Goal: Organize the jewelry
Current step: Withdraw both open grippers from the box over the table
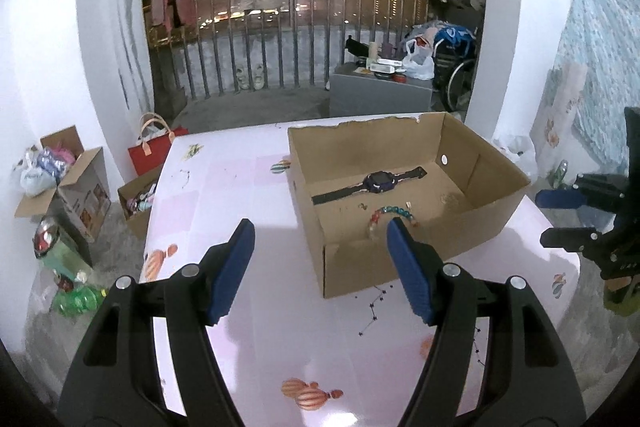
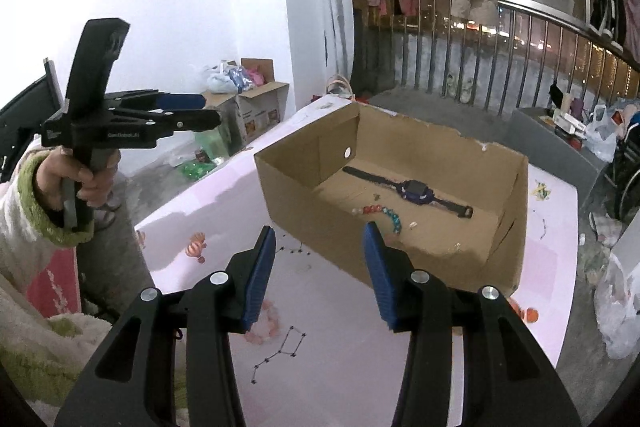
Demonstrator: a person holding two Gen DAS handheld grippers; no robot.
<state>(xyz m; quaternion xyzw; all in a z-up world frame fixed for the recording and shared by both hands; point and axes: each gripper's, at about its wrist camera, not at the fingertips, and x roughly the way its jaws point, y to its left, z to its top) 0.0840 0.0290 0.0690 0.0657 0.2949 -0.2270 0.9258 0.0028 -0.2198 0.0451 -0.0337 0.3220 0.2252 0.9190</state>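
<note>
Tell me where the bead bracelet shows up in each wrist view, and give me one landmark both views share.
Left wrist view: the bead bracelet lies on the cardboard box floor, lower centre, just beyond the near wall, in front of the watch.
Right wrist view: the bead bracelet sits mid-frame on the box floor, left of and below the watch.
Shared landmark: the round hole in the box's end wall.
</note>
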